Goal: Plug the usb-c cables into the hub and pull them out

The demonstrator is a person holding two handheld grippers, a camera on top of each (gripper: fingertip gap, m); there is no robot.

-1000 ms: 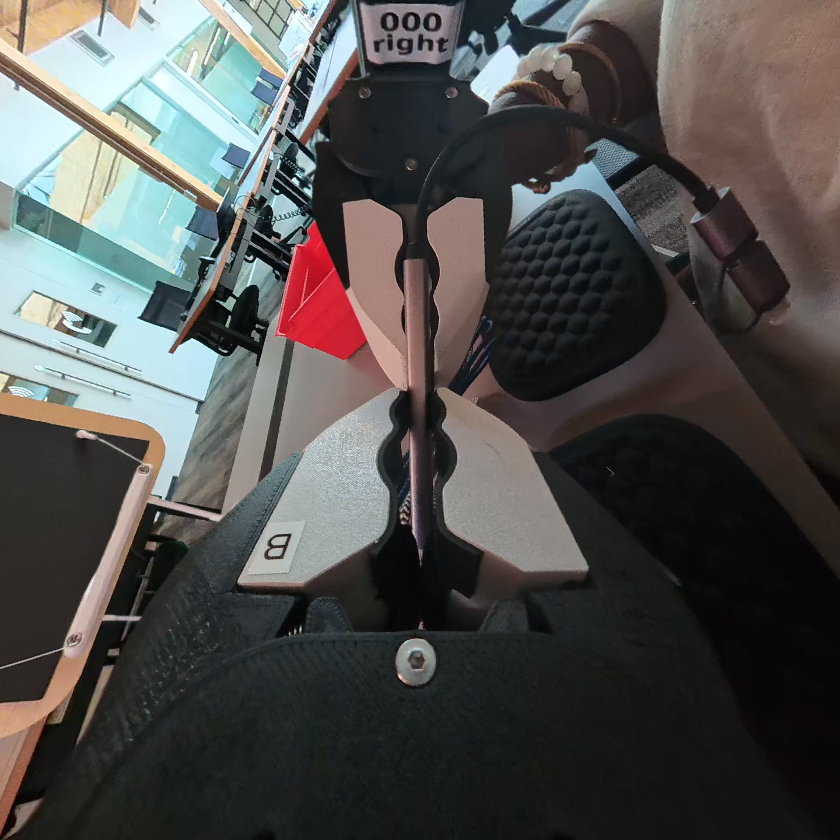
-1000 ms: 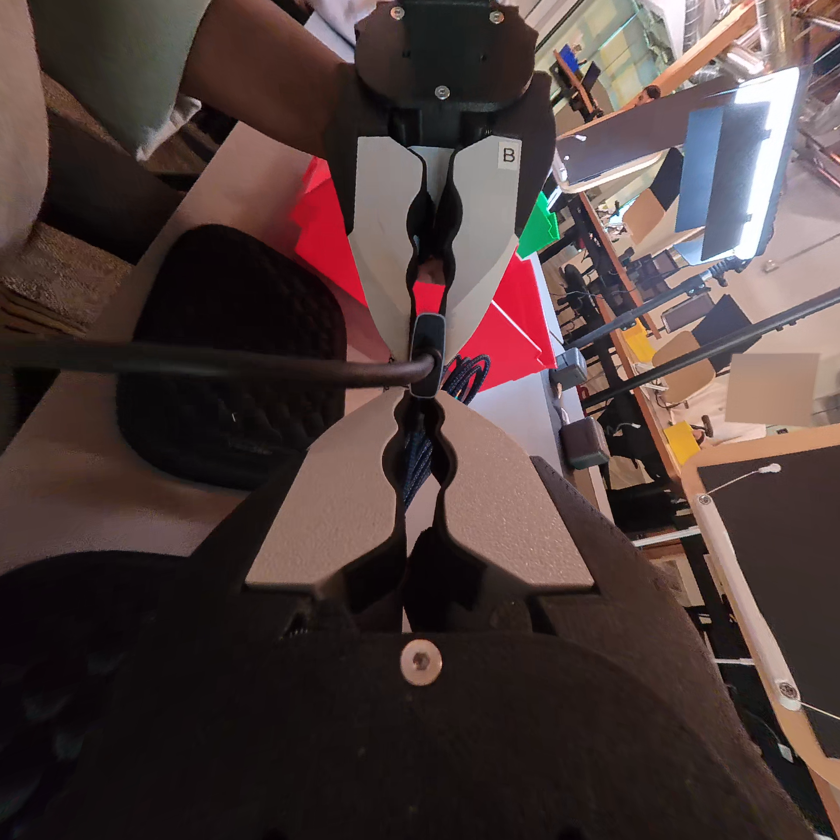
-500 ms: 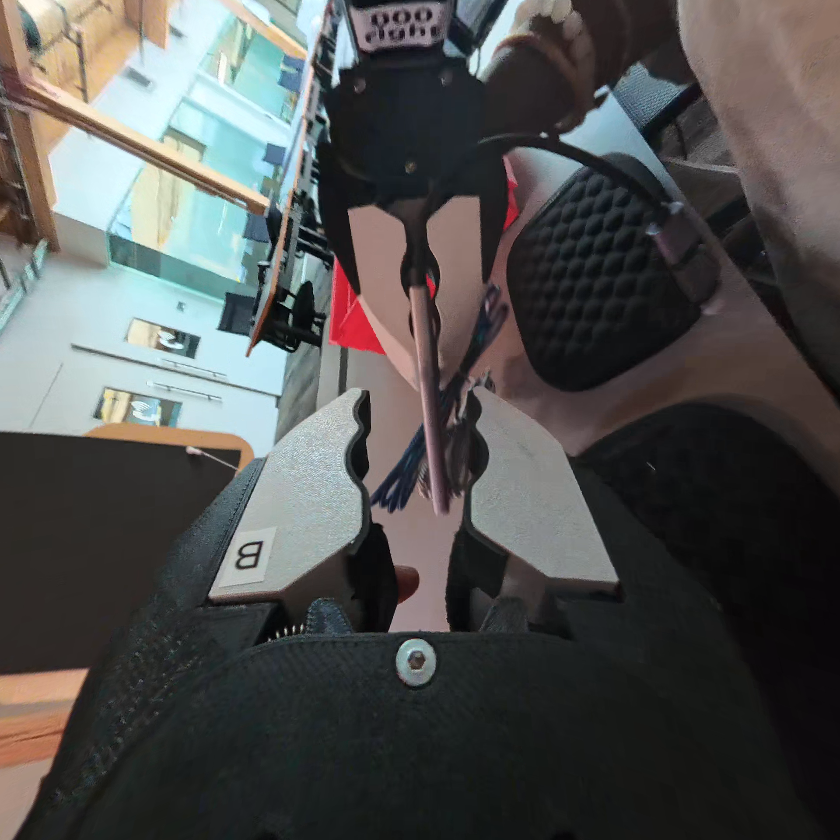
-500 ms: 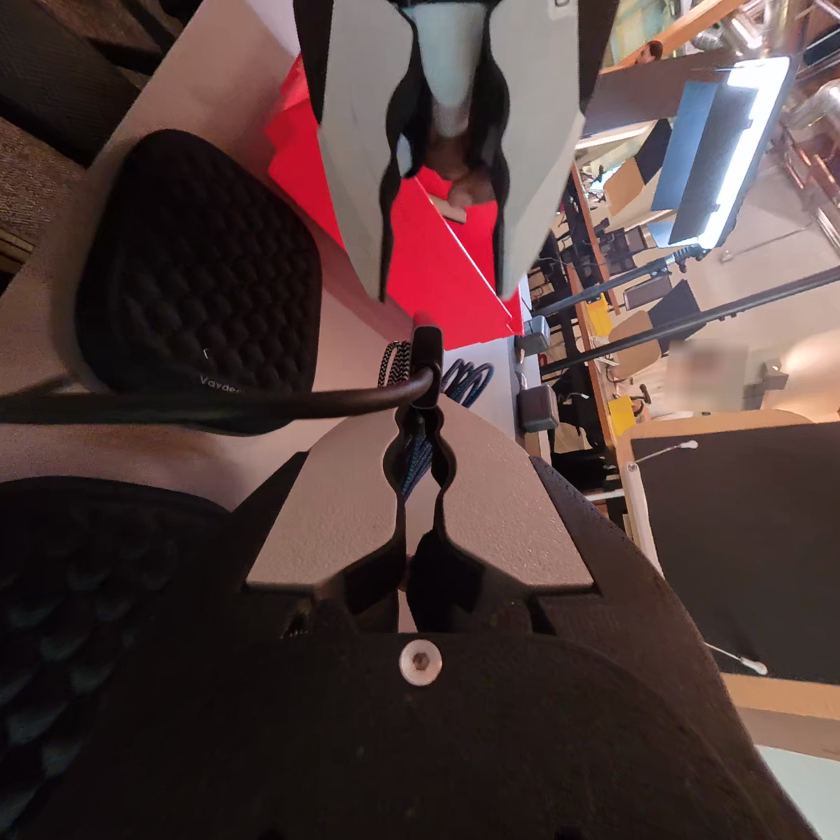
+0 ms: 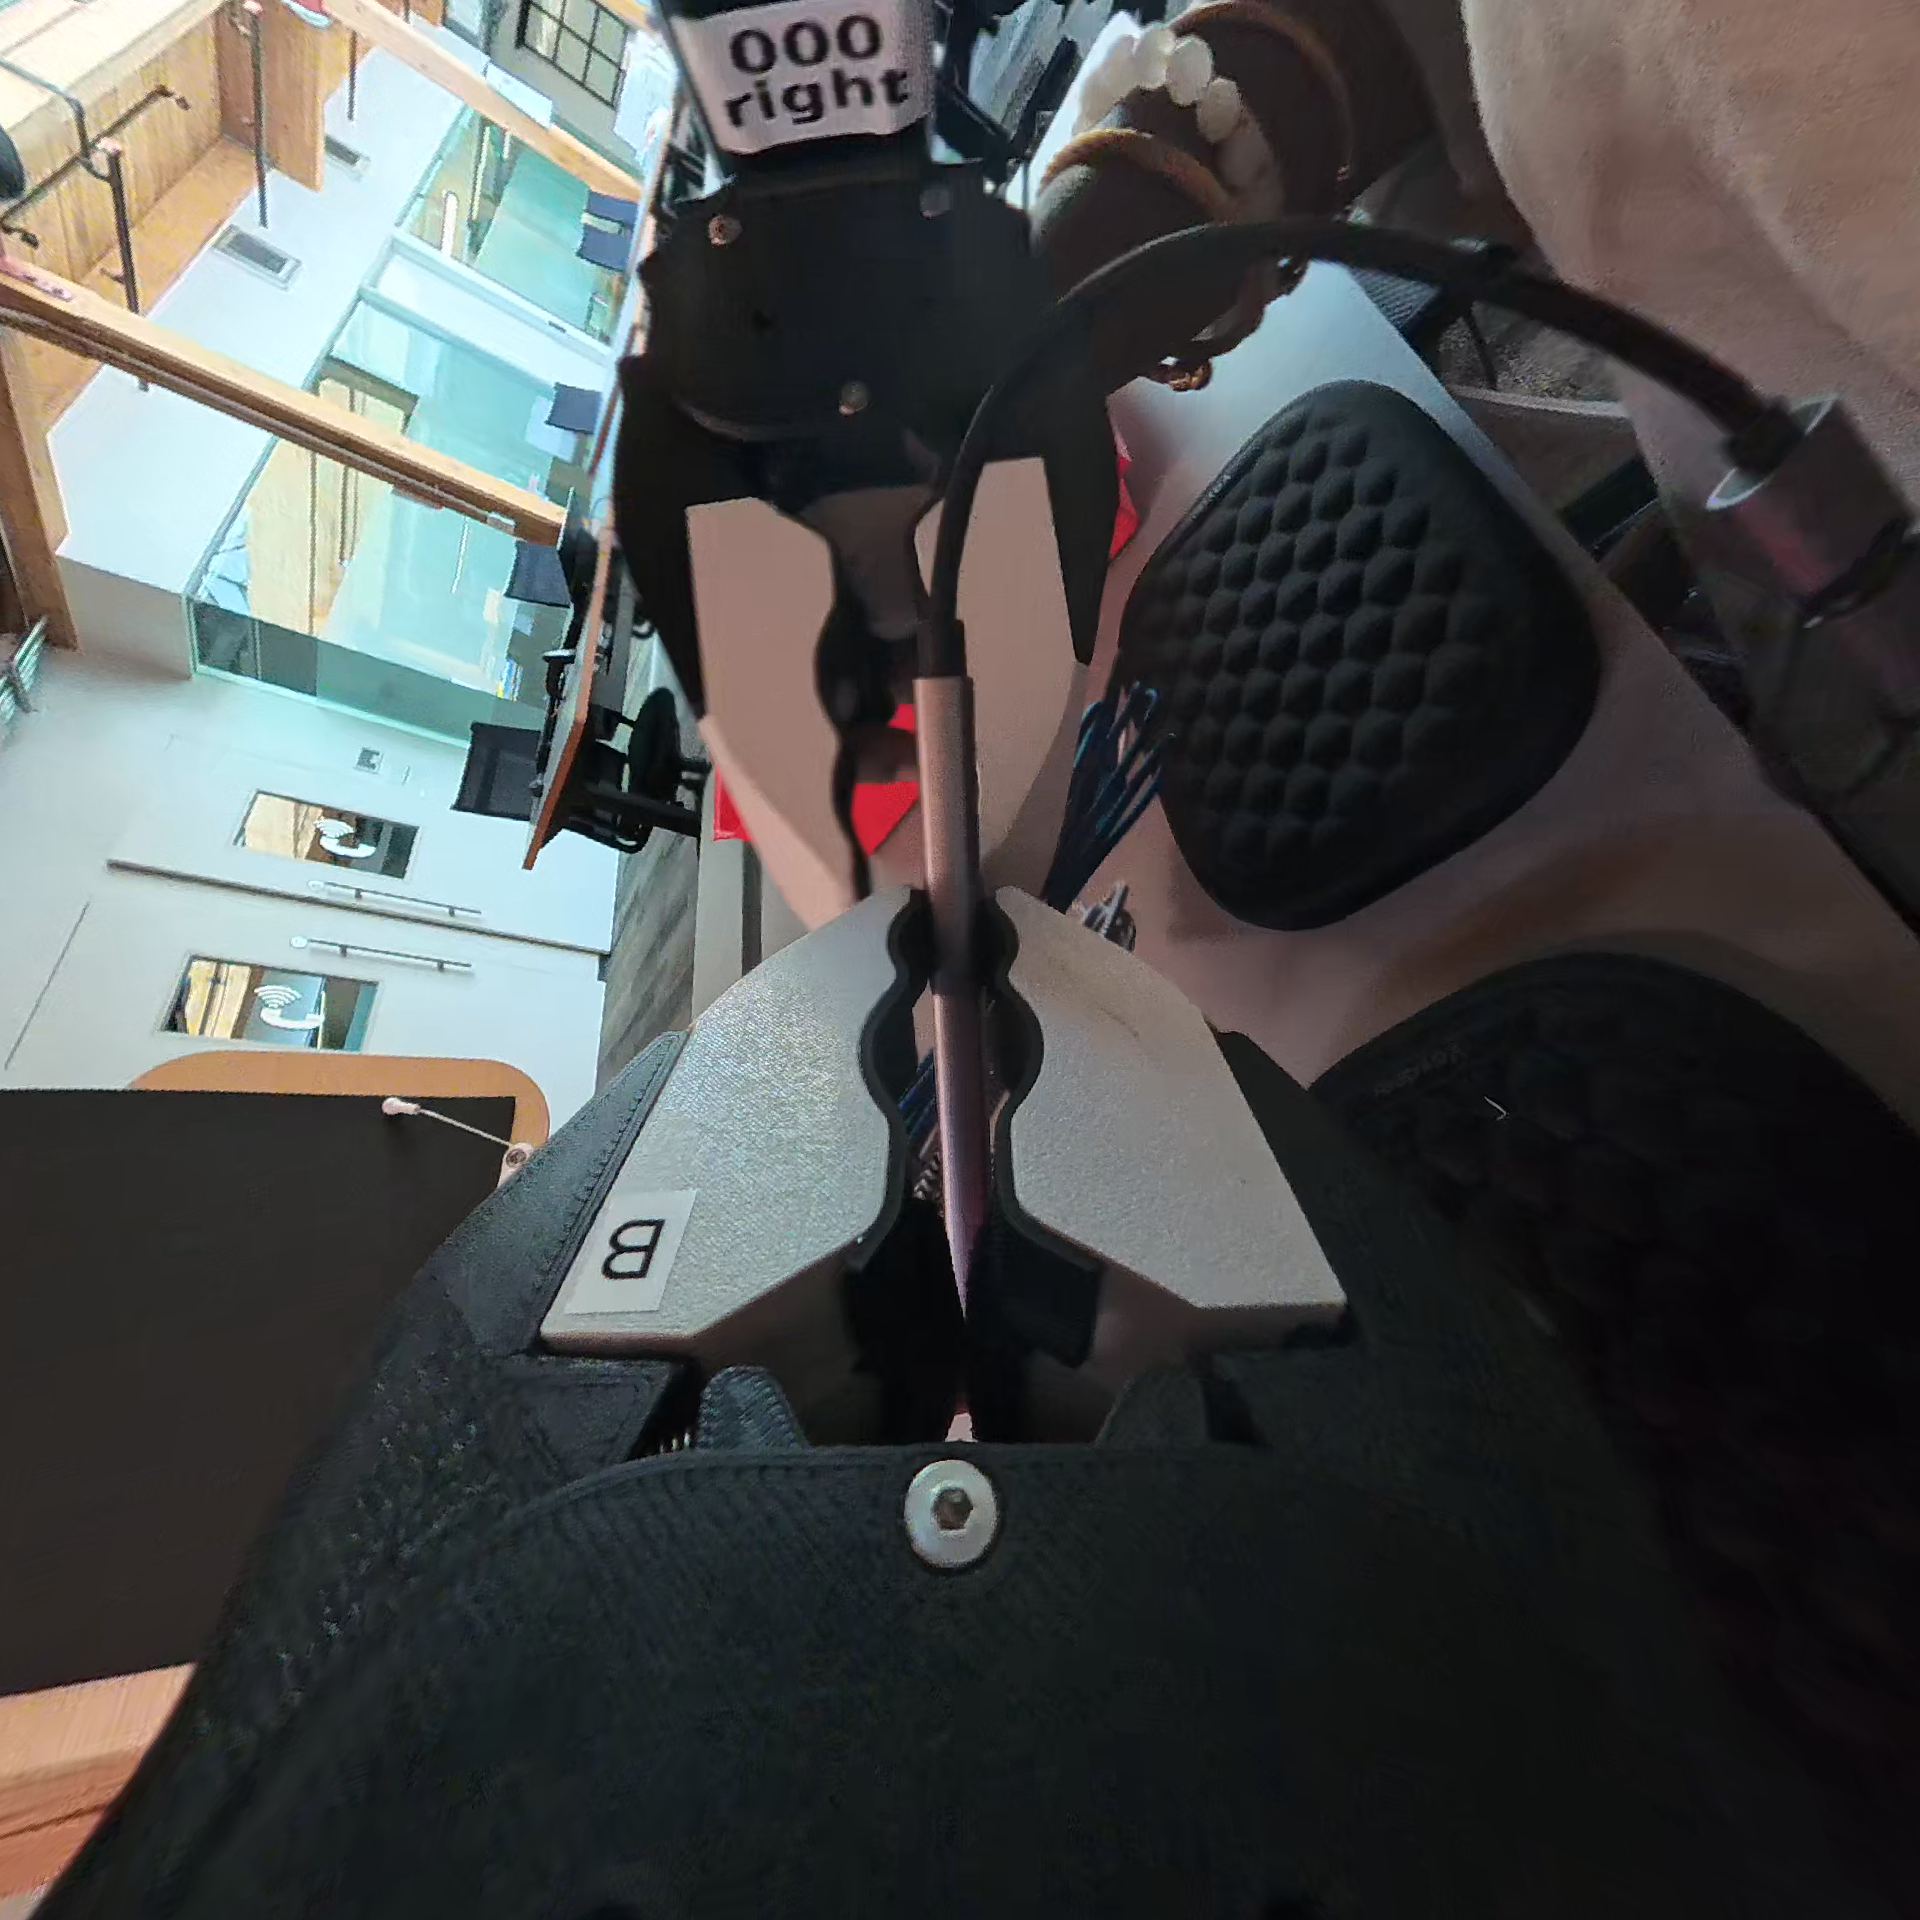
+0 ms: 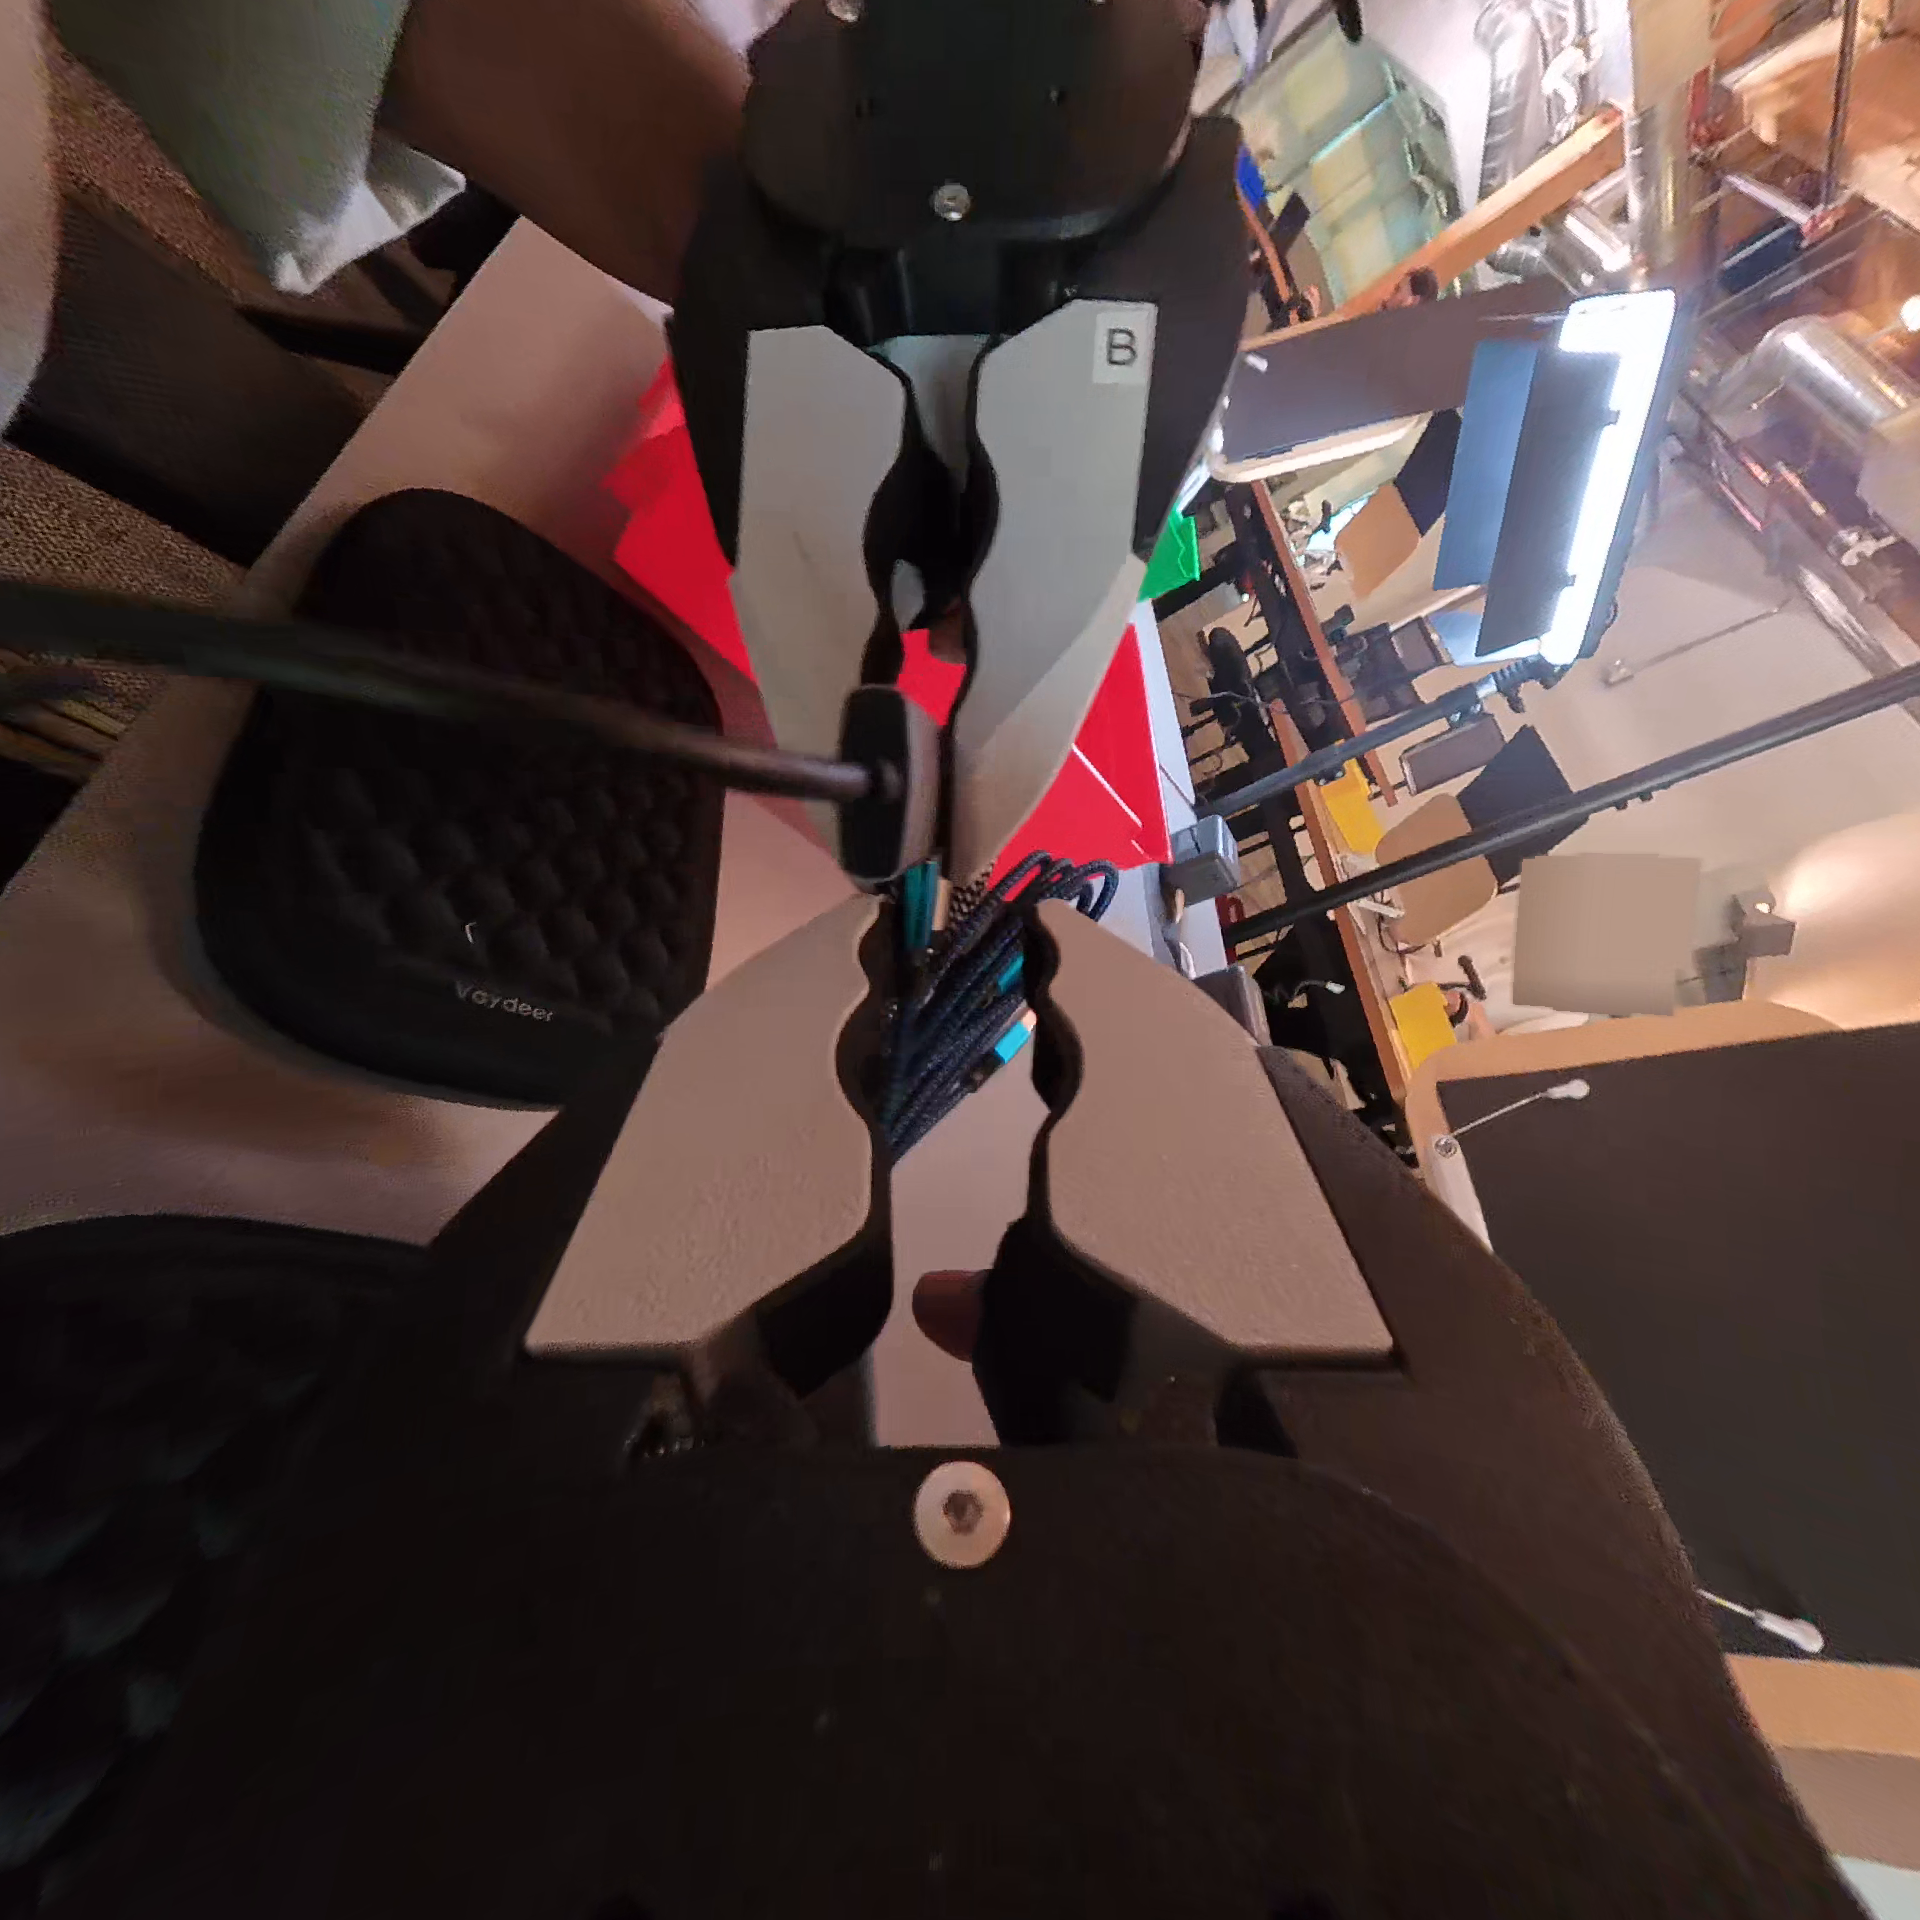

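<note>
Working over a pale surface (image 6: 499, 384), with a black honeycomb-textured case (image 6: 457, 790) toward the edge by the person and a red bin (image 6: 1049, 748) at the opposite edge, the one giving onto the room. Facing each other above it: left claw (image 5: 954, 904) pinched shut on the hub (image 5: 948, 810), right claw (image 6: 951, 920) parted with nothing between its fingers. Seen edge-on in the left wrist view as a slim grey slab, gripped across its flat faces, with its own black lead (image 6: 416, 688) running off toward the person's side. Lying loose on the surface beneath both claws, near the red bin's edge: a bundle of dark blue braided usb-c cables (image 6: 966, 997) with teal plug housings (image 6: 920, 914). Cannot tell whether the teal plug just under the hub's end touches it or merely lies behind; ports not readable from either view.

Judging the handling: a light, rigid, smooth-sided hub, likely to twist in the grip if pushed off-axis, so best braced flat as now. Limp, light, tangle-prone cables; no use pushing on the braid. Better to take one by the stiff teal housing just behind the metal tip, square to the port, and press straight in. Same hold for pulling out, straight back, never by the cord. Likely to drag neighbours along when lifted from the bundle.
</note>
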